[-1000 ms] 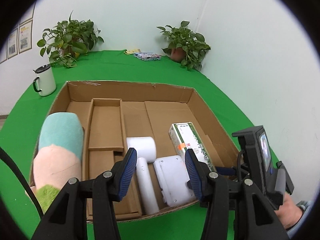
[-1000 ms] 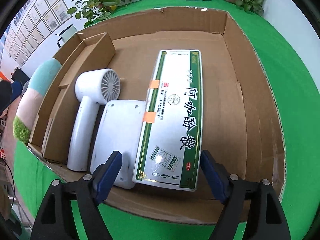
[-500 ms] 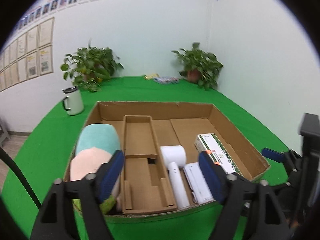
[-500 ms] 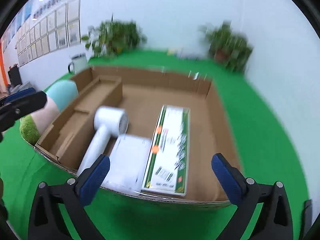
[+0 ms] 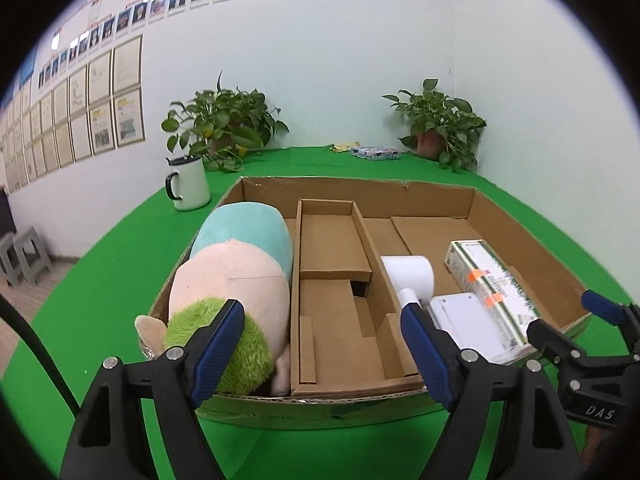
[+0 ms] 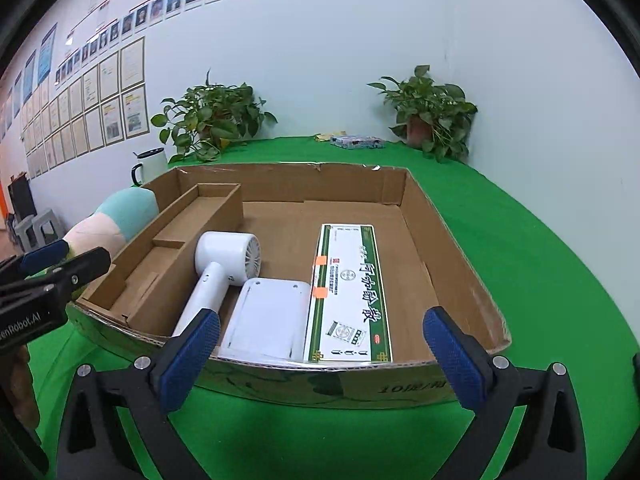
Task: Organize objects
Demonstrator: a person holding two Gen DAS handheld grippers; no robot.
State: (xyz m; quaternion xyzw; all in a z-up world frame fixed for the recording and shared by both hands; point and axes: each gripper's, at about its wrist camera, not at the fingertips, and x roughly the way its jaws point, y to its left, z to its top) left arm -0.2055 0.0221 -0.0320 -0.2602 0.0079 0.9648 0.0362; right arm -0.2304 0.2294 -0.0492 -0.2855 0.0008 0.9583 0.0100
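A shallow cardboard tray [image 5: 360,184] [image 6: 444,232] lies on the green table. In it are a plush toy [image 5: 236,276] [image 6: 116,220] at the left, a cardboard insert [image 5: 336,280] [image 6: 176,248], a white hair dryer [image 5: 412,276] [image 6: 224,268], a white flat device [image 5: 468,320] [image 6: 272,316] and a long green-and-white box [image 5: 492,280] [image 6: 352,292]. My left gripper [image 5: 324,344] hangs open before the tray's near wall, with nothing between its fingers. My right gripper [image 6: 320,352] is open wide at the near wall, also empty; it shows at the right edge [image 5: 600,336] of the left wrist view.
A white mug [image 5: 188,184] [image 6: 150,164] stands left of the tray. Two potted plants [image 5: 220,128] [image 5: 440,128] and a small patterned pack [image 5: 374,153] sit at the table's far edge by the walls. Grey stools [image 5: 24,252] stand on the floor at the left.
Both grippers have backed away from the tray and opened wider. The right one's jaws no longer flank the green-and-white box. Both views tilted up to show the walls.
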